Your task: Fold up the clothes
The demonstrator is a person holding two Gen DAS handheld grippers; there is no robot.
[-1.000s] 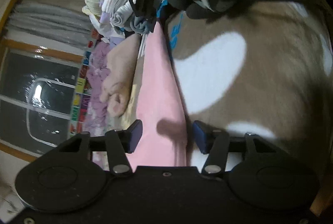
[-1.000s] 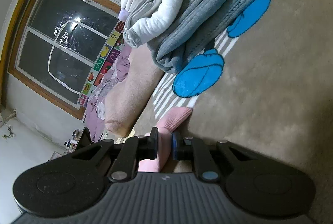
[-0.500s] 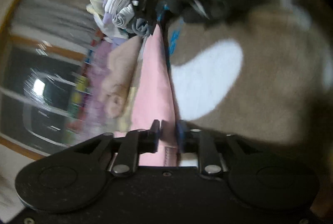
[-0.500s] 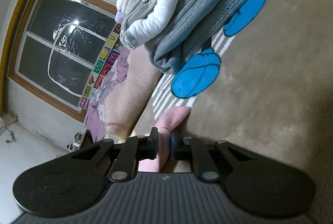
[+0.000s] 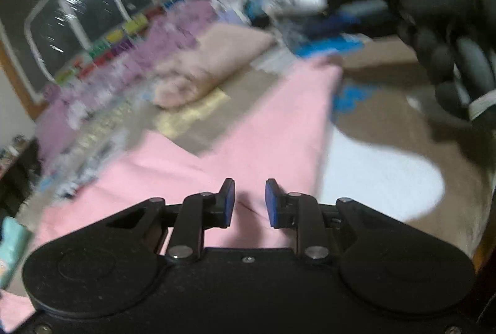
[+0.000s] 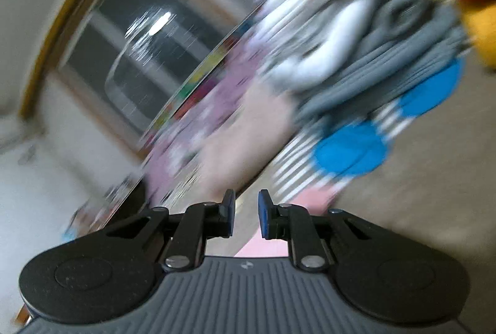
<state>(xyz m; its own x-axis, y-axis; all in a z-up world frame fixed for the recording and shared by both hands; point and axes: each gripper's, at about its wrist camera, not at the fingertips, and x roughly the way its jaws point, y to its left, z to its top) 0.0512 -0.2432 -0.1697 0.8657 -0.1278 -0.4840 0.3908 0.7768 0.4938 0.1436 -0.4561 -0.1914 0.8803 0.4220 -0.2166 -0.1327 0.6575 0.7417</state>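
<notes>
A pink garment (image 5: 263,129) lies spread flat on the brown patterned blanket (image 5: 387,117), stretching away from my left gripper (image 5: 249,200). That gripper hovers over the garment's near end, open, with nothing between its blue pads. In the right wrist view my right gripper (image 6: 246,214) is open too and holds nothing; a strip of the pink garment (image 6: 313,197) shows just beyond and below its fingers. The other gripper and a dark gloved hand (image 5: 449,33) appear at the upper right of the left wrist view. Both views are motion-blurred.
A heap of unfolded clothes, grey, white and lilac (image 6: 356,33), sits at the far side of the bed. A beige rolled blanket (image 5: 214,61) and purple bedding (image 5: 148,55) lie along the window (image 5: 62,8). Blue shapes (image 6: 350,151) mark the blanket.
Both grippers have let go of the pink garment and opened. The garment, held up as a narrow strip before, now lies flat. Both cameras have swung quickly.
</notes>
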